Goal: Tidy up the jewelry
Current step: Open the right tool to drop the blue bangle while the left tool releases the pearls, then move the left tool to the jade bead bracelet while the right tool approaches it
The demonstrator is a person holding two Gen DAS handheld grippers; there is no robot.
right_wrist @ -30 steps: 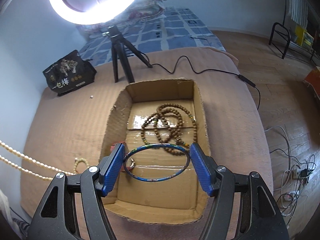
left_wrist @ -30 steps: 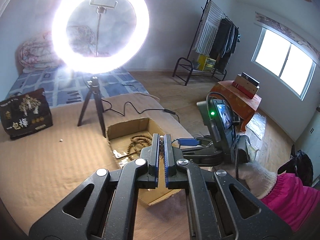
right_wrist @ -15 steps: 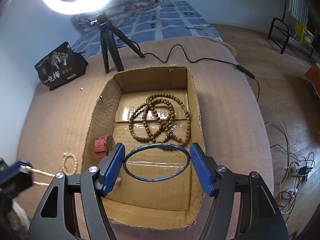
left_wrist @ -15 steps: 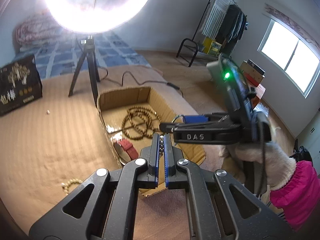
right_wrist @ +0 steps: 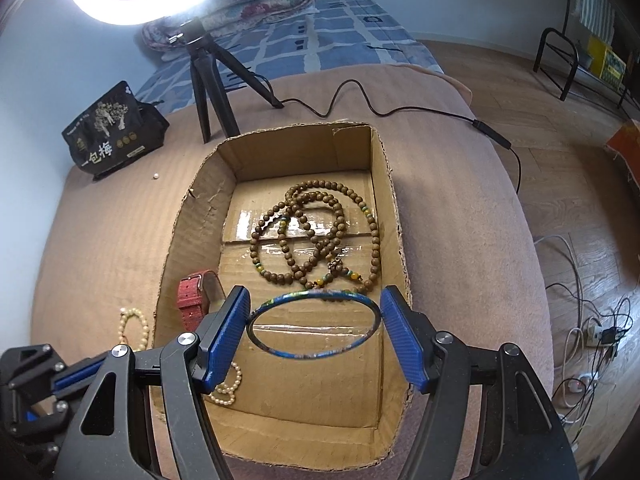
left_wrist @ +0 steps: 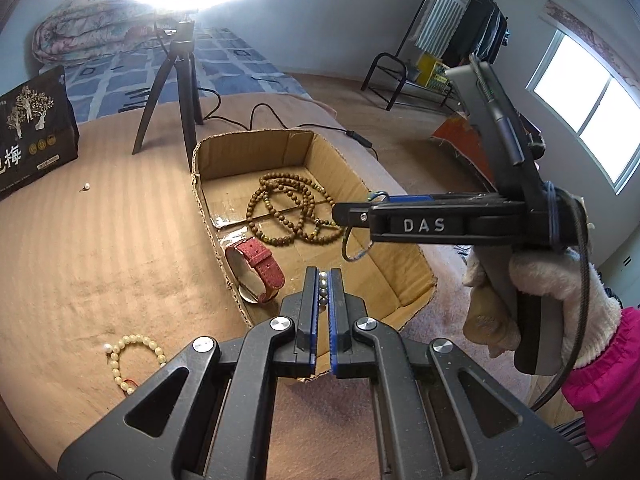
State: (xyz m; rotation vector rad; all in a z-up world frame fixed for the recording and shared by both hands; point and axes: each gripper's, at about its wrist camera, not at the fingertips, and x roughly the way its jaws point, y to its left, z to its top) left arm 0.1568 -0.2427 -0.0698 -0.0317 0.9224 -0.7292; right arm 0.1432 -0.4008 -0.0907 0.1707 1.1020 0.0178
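Observation:
An open cardboard box (right_wrist: 384, 184) lies on the tan cloth. Inside it are a brown wooden bead necklace (right_wrist: 320, 232) and a red watch strap (right_wrist: 192, 300). My right gripper (right_wrist: 316, 320) hangs over the near half of the box, shut on a blue bangle (right_wrist: 316, 354) that spans its two blue pads (right_wrist: 236, 320). My left gripper (left_wrist: 323, 284) is shut on a strand of pearls (left_wrist: 323, 286) just above the box's near left corner. The loose end of the pearls (right_wrist: 228, 388) lies inside that corner.
A cream bead bracelet (left_wrist: 132, 356) lies on the cloth left of the box, and a loose pearl (left_wrist: 85, 187) farther back. Behind the box stand a ring-light tripod (left_wrist: 180, 80), its cable (right_wrist: 360, 96) and a black printed bag (left_wrist: 32, 132). A gloved hand (left_wrist: 552, 292) holds the right gripper.
My left gripper has come down and tipped toward the box, bringing the pearl strand into the near left corner. The right gripper with the bangle has sunk slightly.

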